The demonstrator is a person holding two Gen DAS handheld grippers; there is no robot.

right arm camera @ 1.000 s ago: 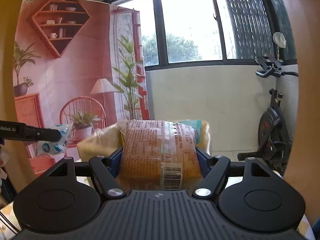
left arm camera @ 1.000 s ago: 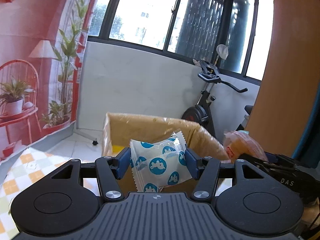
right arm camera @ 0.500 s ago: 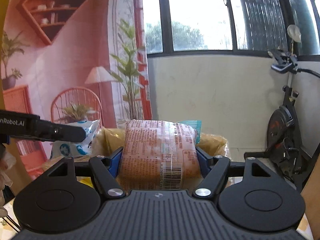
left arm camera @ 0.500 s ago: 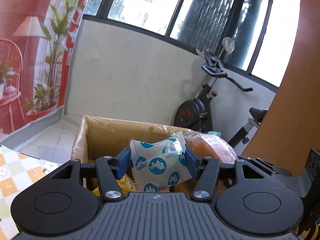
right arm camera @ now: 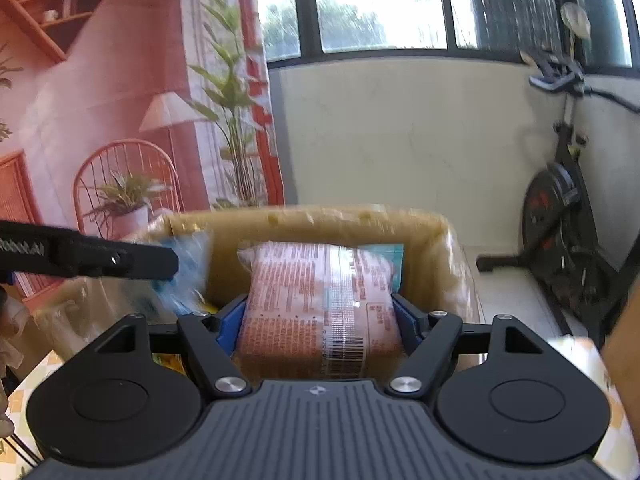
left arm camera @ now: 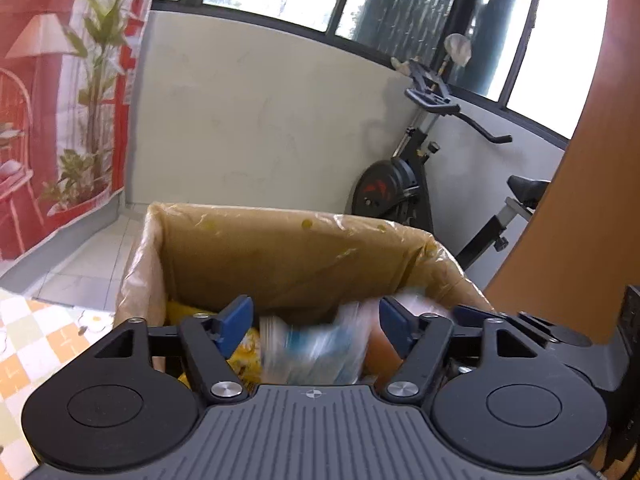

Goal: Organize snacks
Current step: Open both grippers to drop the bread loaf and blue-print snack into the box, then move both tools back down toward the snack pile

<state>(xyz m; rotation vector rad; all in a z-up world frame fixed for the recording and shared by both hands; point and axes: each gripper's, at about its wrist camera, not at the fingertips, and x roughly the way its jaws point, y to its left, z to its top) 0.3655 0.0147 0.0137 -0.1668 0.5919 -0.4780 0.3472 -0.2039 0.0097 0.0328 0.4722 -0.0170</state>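
Note:
A cardboard box (left arm camera: 280, 248) lined with clear plastic stands straight ahead, also in the right wrist view (right arm camera: 320, 220). My left gripper (left arm camera: 316, 320) hangs over its near edge with its jaws opening. A blue-and-white snack packet (left arm camera: 316, 348) is blurred between the spread pads, with a gap beside the left pad. From the right wrist view this same packet (right arm camera: 188, 268) shows blurred at the tip of the left gripper's finger (right arm camera: 88, 258). My right gripper (right arm camera: 316, 316) is over the box too. Its jaws are opening, but the pads still touch both sides of an orange printed snack packet (right arm camera: 320, 304).
Yellow packets (left arm camera: 240, 344) lie inside the box. An exercise bike (left arm camera: 400, 188) stands behind the box by the white wall. A checkered tablecloth (left arm camera: 36, 340) covers the surface at lower left. A brown curved panel (left arm camera: 580, 200) rises at the right.
Both grippers moved closer to the box and tilted down over it. The left jaws spread and the blue-and-white packet slipped lower, now blurred. The orange packet stays between the right pads.

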